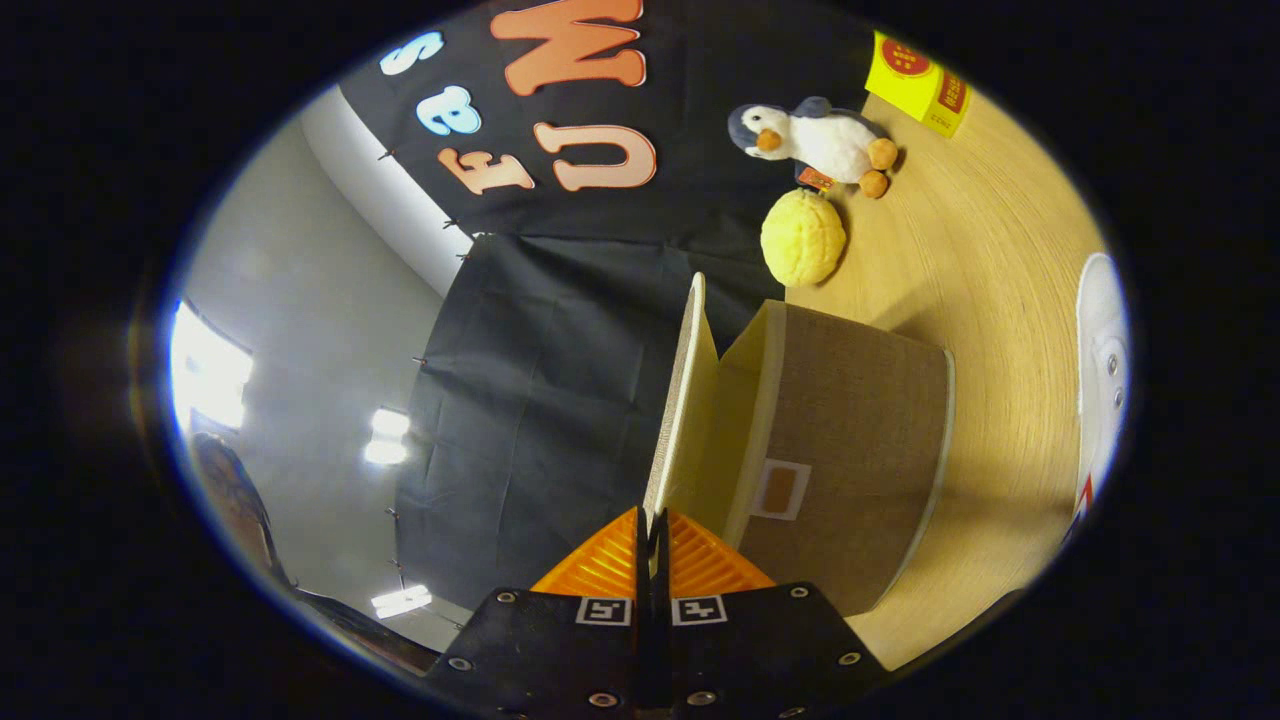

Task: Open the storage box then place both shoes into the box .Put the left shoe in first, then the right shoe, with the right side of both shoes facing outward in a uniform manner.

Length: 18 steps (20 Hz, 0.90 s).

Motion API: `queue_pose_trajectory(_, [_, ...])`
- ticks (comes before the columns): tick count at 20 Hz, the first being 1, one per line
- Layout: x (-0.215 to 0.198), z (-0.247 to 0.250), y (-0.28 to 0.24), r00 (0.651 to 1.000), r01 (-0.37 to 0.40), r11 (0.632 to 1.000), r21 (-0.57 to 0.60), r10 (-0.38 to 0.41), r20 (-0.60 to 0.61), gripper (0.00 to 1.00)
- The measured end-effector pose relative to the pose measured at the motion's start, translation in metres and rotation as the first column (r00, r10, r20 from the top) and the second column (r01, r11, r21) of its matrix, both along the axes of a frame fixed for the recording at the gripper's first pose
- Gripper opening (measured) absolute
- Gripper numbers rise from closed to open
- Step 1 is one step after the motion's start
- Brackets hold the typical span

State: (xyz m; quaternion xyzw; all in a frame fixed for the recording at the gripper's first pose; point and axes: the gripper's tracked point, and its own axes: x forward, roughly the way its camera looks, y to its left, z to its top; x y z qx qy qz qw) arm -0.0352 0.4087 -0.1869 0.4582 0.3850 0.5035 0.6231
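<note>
The jaws are closing on the raised lid [680, 400] of the brown fabric storage box [850, 450] sitting on the wooden desk [1000, 260]. Beyond it a round yellow plush [802, 238] is lying, a plush penguin [815, 140] and yellow carton [918, 85] farther, a white shoe [1102, 380] right.

Bright ceiling lights [208, 375] glare; edges bend, wooden table [1000, 250] evenly lit.

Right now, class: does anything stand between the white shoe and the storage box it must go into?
Nothing visible does. Bare wooden table lies between the white shoe and the storage box. The gripper is shut on the box's lid, holding it lifted. The yellow ball and plush penguin lie beyond the box, off that path.
</note>
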Motion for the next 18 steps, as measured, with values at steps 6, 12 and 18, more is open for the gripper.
queue_pose_trajectory(6, [0.003, 0.071, 0.046, 0.991, 0.005, 0.996, -0.084, 0.006, 0.13, 0.0])
queue_pose_trajectory(12, [-0.002, 0.12, 0.117, 0.952, 0.043, 0.975, -0.217, 0.025, 0.304, 0.03])
queue_pose_trajectory(18, [0.002, 0.116, 0.187, 0.9, 0.168, 0.933, -0.319, -0.013, 0.436, 0.13])
